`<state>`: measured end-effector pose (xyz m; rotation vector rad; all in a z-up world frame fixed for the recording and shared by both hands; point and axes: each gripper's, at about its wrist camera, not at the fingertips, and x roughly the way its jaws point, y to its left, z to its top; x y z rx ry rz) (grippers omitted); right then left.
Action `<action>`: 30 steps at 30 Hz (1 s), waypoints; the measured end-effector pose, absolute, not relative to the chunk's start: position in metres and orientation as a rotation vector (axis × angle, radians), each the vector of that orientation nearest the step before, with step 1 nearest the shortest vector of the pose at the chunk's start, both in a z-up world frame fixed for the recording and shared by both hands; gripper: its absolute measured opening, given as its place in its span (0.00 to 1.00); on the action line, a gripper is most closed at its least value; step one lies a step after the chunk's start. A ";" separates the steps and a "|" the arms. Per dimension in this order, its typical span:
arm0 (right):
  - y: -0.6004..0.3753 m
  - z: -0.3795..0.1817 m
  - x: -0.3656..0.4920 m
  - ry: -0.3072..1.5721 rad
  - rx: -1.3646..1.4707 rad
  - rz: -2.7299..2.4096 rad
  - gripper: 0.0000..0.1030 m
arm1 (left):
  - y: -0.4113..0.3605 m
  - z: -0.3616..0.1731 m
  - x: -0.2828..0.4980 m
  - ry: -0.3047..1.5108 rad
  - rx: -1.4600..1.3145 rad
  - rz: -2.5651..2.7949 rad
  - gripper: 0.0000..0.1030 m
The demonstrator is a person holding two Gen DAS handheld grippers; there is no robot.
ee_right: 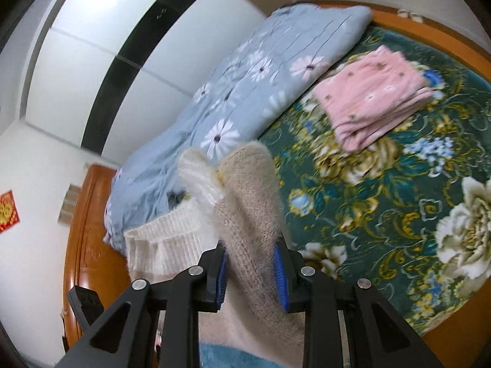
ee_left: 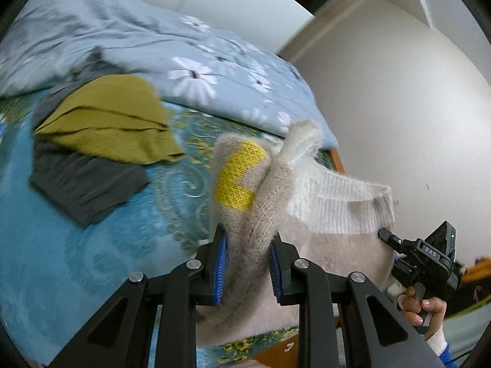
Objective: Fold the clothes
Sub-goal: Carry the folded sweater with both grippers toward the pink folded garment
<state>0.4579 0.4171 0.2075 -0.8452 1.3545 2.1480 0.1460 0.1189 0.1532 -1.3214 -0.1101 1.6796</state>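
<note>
Fuzzy beige sweater hangs clamped in left tongs and right tongs (above bed).

A home bedroom: floral quilt on a wooden-framed bed.

A fuzzy beige sweater with white ribbed trim and a yellow patch hangs bunched above the bed.
</note>
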 end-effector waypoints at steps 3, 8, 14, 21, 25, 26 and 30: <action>0.439 0.203 0.484 1.387 -0.787 2.116 0.27 | 0.158 0.161 0.159 -0.040 -1.297 1.655 0.24; 0.496 0.188 0.523 1.438 -0.743 2.058 0.27 | 0.231 0.160 0.186 0.019 -1.297 1.615 0.24; 0.605 0.150 0.550 1.500 -0.801 2.022 0.27 | 0.341 0.147 0.228 0.057 -1.350 1.636 0.24; 0.739 0.123 0.556 1.544 -0.939 2.004 0.27 | 0.463 0.135 0.266 0.038 -1.496 1.651 0.24; 0.791 0.116 0.547 1.542 -0.993 2.010 0.27 | 0.507 0.129 0.265 0.015 -1.545 1.656 0.24; 0.804 0.115 0.544 1.547 -0.997 2.015 0.27 | 0.518 0.128 0.262 0.011 -1.554 1.658 0.24; 0.847 0.112 0.525 1.545 -1.001 2.038 0.27 | 0.554 0.125 0.247 0.008 -1.578 1.656 0.24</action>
